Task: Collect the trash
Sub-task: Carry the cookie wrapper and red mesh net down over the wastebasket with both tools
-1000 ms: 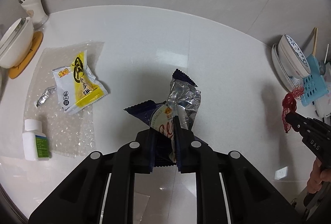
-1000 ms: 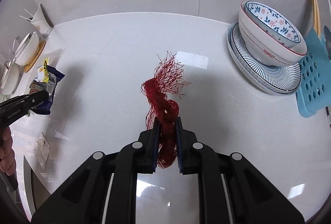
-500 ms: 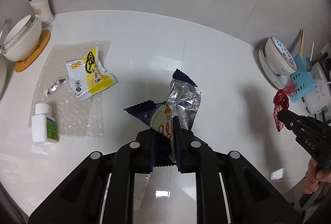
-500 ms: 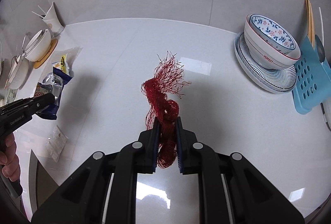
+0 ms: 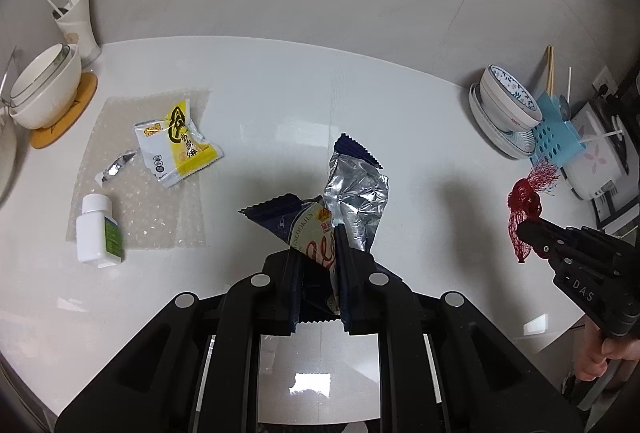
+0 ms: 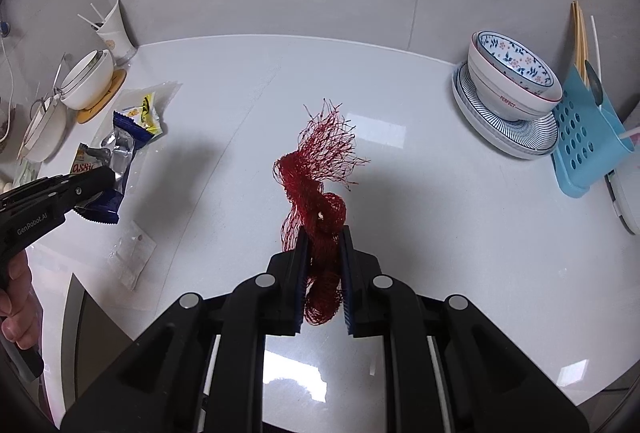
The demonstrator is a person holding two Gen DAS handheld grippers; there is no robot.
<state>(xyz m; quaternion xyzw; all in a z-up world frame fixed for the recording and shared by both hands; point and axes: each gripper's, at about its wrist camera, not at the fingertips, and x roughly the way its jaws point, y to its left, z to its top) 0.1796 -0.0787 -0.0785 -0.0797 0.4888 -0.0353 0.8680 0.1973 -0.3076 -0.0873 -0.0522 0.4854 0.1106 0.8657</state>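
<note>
Trash left on the counter sits at the left of the left wrist frame: white pill bottle [image 5: 97, 230] lying on its side at lower left of the bubble-wrap sheet [image 5: 136, 189], a small foil scrap [image 5: 116, 166] above it, then the yellow snack packet [image 5: 176, 145] at the sheet's upper right, long axis running upper left to lower right. All of it lies up and left of your left gripper [image 5: 319, 273], so that hand is the nearer one; the right is well apart.

Frame centre: left jaws are closed narrow on the blue cookie wrapper [image 5: 340, 201], foil side standing up above the tips.

Frame right: your right gripper [image 6: 323, 273] is clamped on the red mesh net [image 6: 318, 173], which bunches upward. Both hands are full, so you probably need to drop off before reaching again.

Hidden: no bin shows in either view. A clear sachet [image 6: 134, 247] near the counter edge, lower left of the right wrist frame, is hard to make out, possibly trash.
</note>
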